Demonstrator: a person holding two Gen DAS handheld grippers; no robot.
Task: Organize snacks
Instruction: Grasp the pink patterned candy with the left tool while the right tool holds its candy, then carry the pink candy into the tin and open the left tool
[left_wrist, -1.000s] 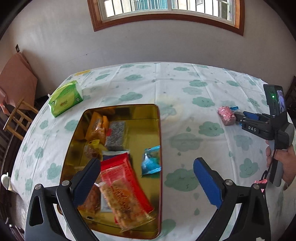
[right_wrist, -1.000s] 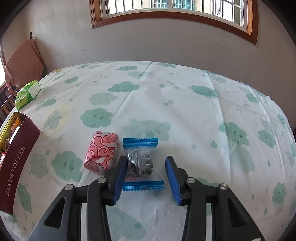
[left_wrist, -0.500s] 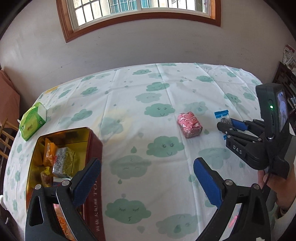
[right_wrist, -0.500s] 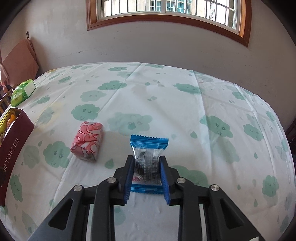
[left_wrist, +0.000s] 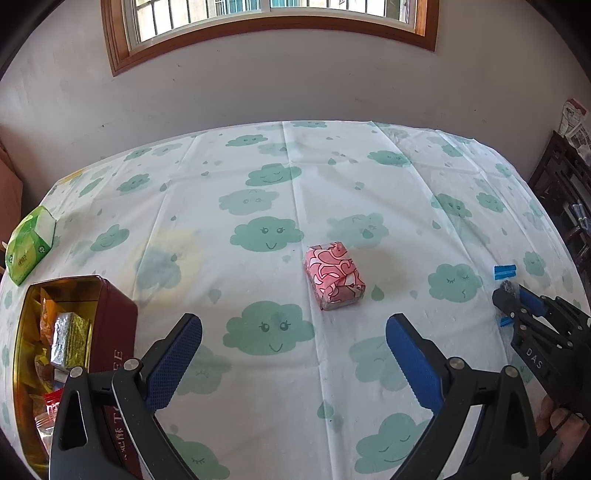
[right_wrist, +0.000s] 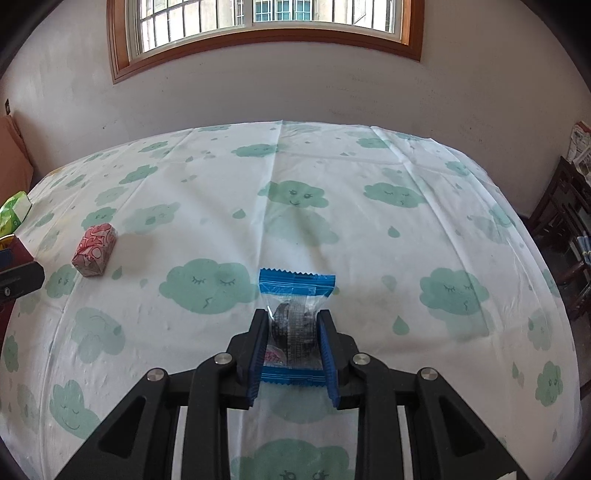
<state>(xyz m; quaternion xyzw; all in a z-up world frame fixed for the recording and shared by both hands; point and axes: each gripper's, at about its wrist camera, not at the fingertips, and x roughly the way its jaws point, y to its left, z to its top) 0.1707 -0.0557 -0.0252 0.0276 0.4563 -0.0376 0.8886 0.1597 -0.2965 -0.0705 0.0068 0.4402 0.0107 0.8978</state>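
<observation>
My right gripper (right_wrist: 291, 332) is shut on a blue-edged clear snack packet (right_wrist: 295, 291) with a dark round sweet inside, held just above the cloud-print tablecloth (right_wrist: 332, 229). The left wrist view shows that gripper (left_wrist: 511, 295) at the far right with the packet (left_wrist: 503, 273) in it. A pink-and-white wrapped block (left_wrist: 334, 280) lies mid-table, a little beyond my open, empty left gripper (left_wrist: 293, 336). The same block (right_wrist: 95, 250) appears at the left of the right wrist view. A dark red toffee tin (left_wrist: 110, 317) with a gold inside holds several snacks at the lower left.
A green tissue pack (left_wrist: 31, 245) lies near the table's left edge, behind the tin. Dark wooden furniture (left_wrist: 565, 206) stands beyond the right edge. A wall with a window rises behind the table. A person's fingers (left_wrist: 557, 421) hold the right gripper's handle.
The right gripper closed on the blue packet and lifted it, shifting right away from the pink block. The left gripper swung from over the tin towards the pink block.
</observation>
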